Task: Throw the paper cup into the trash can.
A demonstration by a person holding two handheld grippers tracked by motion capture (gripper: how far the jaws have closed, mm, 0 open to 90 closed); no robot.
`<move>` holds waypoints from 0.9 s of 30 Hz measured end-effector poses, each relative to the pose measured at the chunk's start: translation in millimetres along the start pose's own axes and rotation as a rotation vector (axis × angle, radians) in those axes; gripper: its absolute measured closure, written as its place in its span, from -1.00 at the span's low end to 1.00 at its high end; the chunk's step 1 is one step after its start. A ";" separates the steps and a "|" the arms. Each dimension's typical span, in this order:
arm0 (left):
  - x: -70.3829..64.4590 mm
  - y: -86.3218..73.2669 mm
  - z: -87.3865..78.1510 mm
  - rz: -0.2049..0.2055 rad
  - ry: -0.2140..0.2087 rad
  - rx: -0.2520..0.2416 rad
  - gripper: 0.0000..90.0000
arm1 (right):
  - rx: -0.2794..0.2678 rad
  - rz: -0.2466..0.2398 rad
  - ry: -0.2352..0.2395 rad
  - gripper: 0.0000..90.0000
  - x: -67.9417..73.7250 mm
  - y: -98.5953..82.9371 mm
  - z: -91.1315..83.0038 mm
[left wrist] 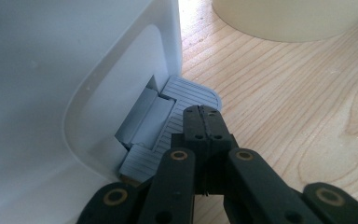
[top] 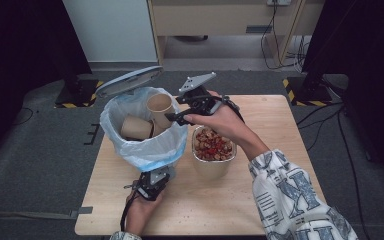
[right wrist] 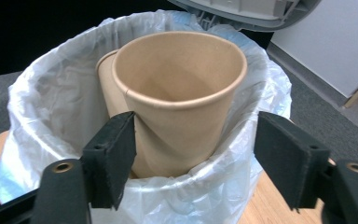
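Brown paper cup (top: 159,109) stands tilted in the white-lined pedal bin (top: 145,150), its rim above the liner, beside a second brown paper cup (top: 136,128) lying lower. High view: the right gripper (top: 176,117) hovers at the bin's rim next to the tilted cup; the left gripper (top: 151,186) sits low at the bin's foot; the grey lid (top: 128,81) stands raised. A foil tray of mixed nuts and red bits (top: 213,145) waits just right of the bin.

Left gripper view: jaws closed together, holding nothing, tips pressing the ribbed grey pedal (left wrist: 186,100). Judgement: keep that pressure steady so the lid stays up.

Right gripper view: jaws wide apart, empty, either side of the cup (right wrist: 179,93) without touching. Judgement: withdraw straight back, clear of the liner. This view alone shows that clearance.
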State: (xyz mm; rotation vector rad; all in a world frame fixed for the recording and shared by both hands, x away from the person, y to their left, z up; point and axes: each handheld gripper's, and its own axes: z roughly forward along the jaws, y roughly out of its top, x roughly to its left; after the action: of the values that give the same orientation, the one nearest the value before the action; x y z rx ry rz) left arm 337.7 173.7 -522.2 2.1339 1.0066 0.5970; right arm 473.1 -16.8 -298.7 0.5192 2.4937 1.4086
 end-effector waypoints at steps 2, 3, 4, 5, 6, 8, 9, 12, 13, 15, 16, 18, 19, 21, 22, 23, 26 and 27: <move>0.1 0.0 0.0 0.000 0.000 0.000 1.00 | 0.002 -0.001 -0.007 -0.30 -0.6 0.5 2.2; 0.2 0.0 0.0 -0.001 -0.001 0.000 1.00 | 0.002 0.004 -0.012 -0.29 -1.0 1.0 3.2; 0.2 0.0 0.0 -0.001 -0.001 0.000 1.00 | -0.004 0.004 -0.027 -0.27 -1.7 1.4 4.5; 0.2 0.0 0.0 -0.001 -0.001 0.000 1.00 | -0.004 0.004 -0.027 -0.27 -1.7 1.4 4.5; 0.2 -0.1 0.0 0.000 -0.002 -0.001 1.00 | -0.003 0.017 -0.049 -0.26 -3.6 2.3 7.5; 0.2 -0.1 0.0 0.000 -0.002 -0.001 1.00 | -0.005 0.023 -0.053 -0.26 -4.2 2.7 9.6; 0.3 -0.1 0.0 -0.001 -0.002 -0.001 1.00 | -0.003 0.030 -0.057 -0.27 -4.4 3.2 13.8; 0.6 -0.1 -0.1 -0.001 -0.004 -0.001 1.00 | 0.006 0.030 -0.063 -0.29 -3.9 2.6 19.6; 0.5 -0.2 -0.1 -0.002 -0.003 -0.001 1.00 | 0.012 0.028 -0.063 -0.30 -4.0 2.3 21.0; 0.4 -0.2 -0.2 -0.002 -0.002 0.000 1.00 | 0.015 0.030 -0.069 -0.32 -3.7 2.1 22.1; 0.5 -0.3 0.1 -0.003 -0.003 -0.003 1.00 | 0.009 0.032 -0.064 -0.32 -3.5 2.3 21.4; 0.5 -0.2 0.0 -0.001 -0.004 -0.002 1.00 | -0.004 0.033 -0.062 -0.35 -3.6 3.1 18.6; 0.5 -0.2 0.0 -0.001 -0.004 -0.002 1.00 | -0.008 0.037 -0.061 -0.36 -3.9 3.3 16.7; 0.4 -0.2 0.0 -0.002 -0.003 -0.002 1.00 | -0.010 0.040 -0.061 -0.37 -4.5 3.2 14.9; 0.3 -0.1 0.0 -0.002 -0.002 -0.001 1.00 | -0.011 0.037 -0.064 -0.39 -6.7 2.7 11.3; 0.5 -0.1 -0.1 -0.002 -0.003 -0.001 1.00 | -0.012 0.042 -0.067 -0.39 -7.4 2.2 9.8; 0.6 -0.1 0.0 -0.002 -0.004 -0.001 1.00 | -0.018 0.044 -0.074 -0.44 -10.1 0.8 5.4; 0.7 -0.1 -0.1 -0.003 -0.004 -0.001 1.00 | -0.019 0.051 -0.075 -0.46 -10.3 0.4 4.3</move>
State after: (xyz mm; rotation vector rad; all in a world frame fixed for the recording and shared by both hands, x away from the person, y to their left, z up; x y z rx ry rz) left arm 338.1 174.3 -522.2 2.1318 1.0068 0.5915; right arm 484.2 -17.5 -300.3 0.6240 2.4221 1.4024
